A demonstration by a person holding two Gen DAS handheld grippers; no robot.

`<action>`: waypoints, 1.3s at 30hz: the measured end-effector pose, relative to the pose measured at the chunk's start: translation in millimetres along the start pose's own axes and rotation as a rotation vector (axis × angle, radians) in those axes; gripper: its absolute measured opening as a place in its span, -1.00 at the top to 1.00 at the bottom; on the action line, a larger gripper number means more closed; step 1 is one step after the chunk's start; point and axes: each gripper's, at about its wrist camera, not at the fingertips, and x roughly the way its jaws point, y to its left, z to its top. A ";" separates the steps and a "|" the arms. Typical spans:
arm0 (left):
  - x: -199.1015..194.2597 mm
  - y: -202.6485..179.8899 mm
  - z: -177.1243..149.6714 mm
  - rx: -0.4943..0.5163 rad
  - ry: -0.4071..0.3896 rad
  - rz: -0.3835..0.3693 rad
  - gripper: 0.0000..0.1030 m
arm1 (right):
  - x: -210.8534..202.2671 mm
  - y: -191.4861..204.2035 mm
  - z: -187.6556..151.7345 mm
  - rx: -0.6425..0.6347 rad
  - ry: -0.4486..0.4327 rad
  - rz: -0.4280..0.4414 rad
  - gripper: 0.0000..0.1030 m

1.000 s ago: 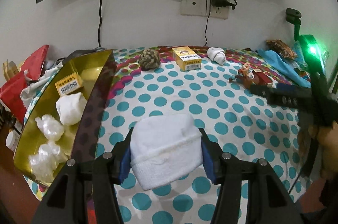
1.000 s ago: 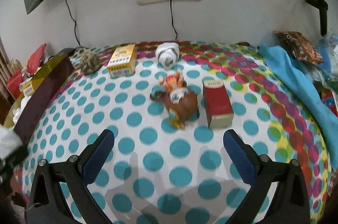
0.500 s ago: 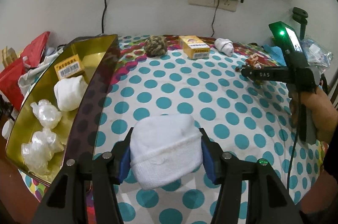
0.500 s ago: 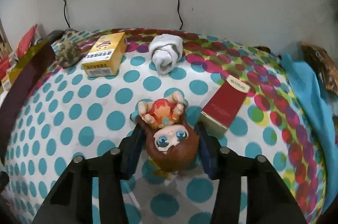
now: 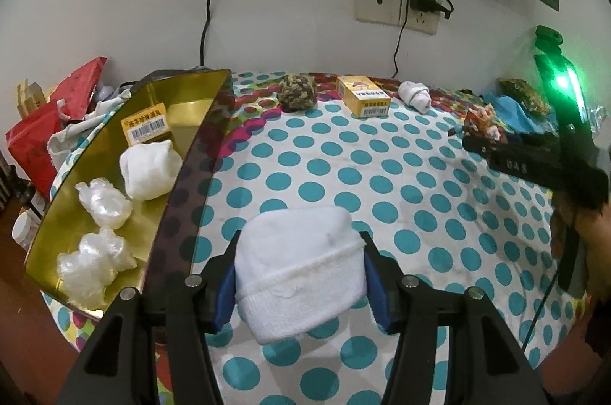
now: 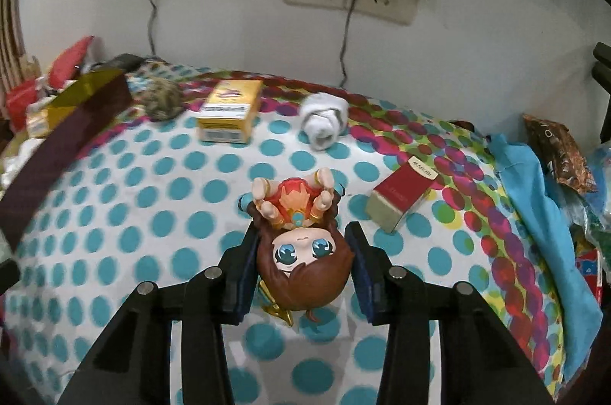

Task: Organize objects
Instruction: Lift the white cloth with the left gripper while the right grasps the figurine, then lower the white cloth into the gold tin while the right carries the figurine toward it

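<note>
Left wrist view: the left gripper (image 5: 299,281) grasps a rolled white towel (image 5: 299,269) between its blue pads, above a bench (image 5: 382,183) covered in a teal-dotted cloth. Left of it a gold tray (image 5: 191,107) holds a second white bundle (image 5: 149,169), two crumpled clear plastic wads (image 5: 104,202) and a small yellow box (image 5: 147,128); the tray's near corner is cut off behind the gripper. At the right edge the right gripper (image 5: 492,141) shows side-on, dark and partly out of frame, a green light glaring above it.

Right wrist view: the right gripper (image 6: 303,262) has just been closing and is clenched on the head of a brown-haired doll (image 6: 301,252), which points away from the camera; its lower hair is hidden behind the fingers. A red box (image 6: 403,199) lies just beside the doll. Farther back sit a yellow carton (image 6: 229,115), a rolled sock (image 6: 324,118) and a blurred brownish ball (image 6: 162,98).
</note>
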 end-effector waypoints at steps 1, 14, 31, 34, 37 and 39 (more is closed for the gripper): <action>-3.1 0.5 0.1 -0.002 -0.004 0.002 -0.10 | -1.2 -0.9 -0.7 0.002 -0.004 0.008 0.22; -26.5 29.7 -2.5 -0.034 -0.034 0.052 -0.10 | -24.8 14.0 -42.1 0.060 0.000 0.108 0.22; 5.9 142.2 7.9 -0.104 0.027 0.248 -0.12 | -40.3 48.0 -54.8 0.057 -0.008 0.178 0.21; 8.0 141.3 5.6 -0.105 -0.006 0.238 -0.18 | -43.8 57.4 -52.3 0.041 -0.011 0.186 0.21; 9.9 140.9 6.9 -0.104 -0.012 0.212 -0.27 | -47.6 67.0 -48.6 0.023 -0.017 0.195 0.21; 10.6 142.6 5.9 -0.104 -0.002 0.221 -0.63 | -49.5 73.1 -45.7 0.015 -0.020 0.202 0.21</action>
